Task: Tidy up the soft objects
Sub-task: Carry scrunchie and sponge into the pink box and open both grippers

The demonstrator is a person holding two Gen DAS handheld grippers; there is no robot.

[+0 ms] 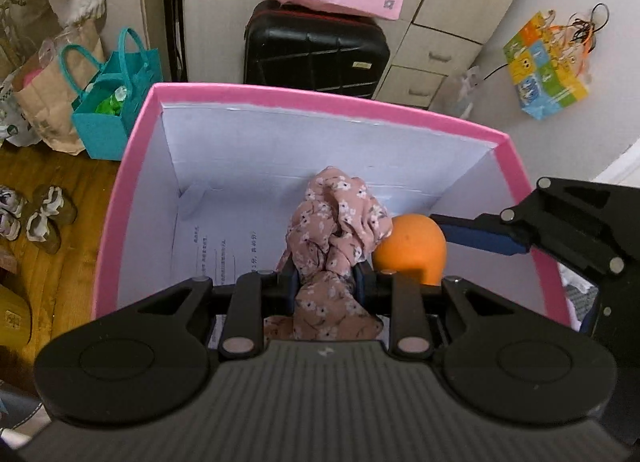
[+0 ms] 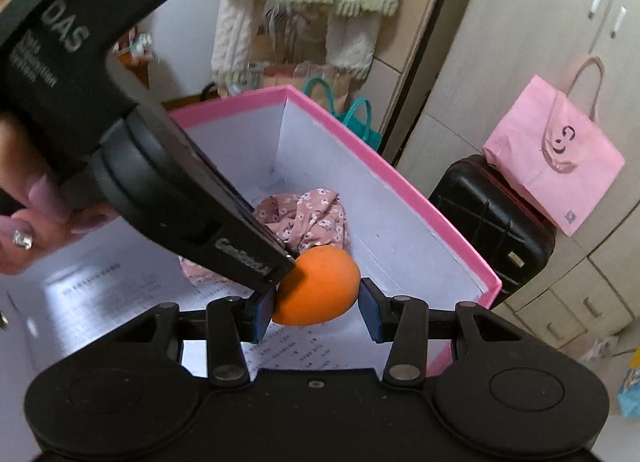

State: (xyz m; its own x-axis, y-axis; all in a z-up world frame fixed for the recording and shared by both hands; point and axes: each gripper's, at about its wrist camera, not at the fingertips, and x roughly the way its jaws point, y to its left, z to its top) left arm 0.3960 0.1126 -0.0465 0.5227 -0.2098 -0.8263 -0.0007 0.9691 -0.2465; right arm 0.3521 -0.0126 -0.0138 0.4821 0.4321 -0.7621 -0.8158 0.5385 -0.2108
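Both claws work: left claw (image 1: 326,282) clamps floral cloth (image 1: 336,222); right claw (image 2: 314,308), apart, straddles orange ball (image 2: 318,286).

1 cloth (image 1: 336,222), 1 ball (image 1: 412,248), 1 box (image 1: 320,102)

- left wrist view looks steeply down into the pink box (image 1: 132,166), close above it, suitcase (image 1: 316,50) beyond.
- right wrist view faces the same box (image 2: 404,186) closely from its other side.
- both share the floral cloth (image 1: 336,222) and orange ball (image 2: 316,286).

I am in a lived-in room at home. A black suitcase (image 1: 316,50) stands against pale wardrobe drawers (image 1: 416,82), slippers (image 1: 44,218) lie on wooden floor (image 1: 60,262)
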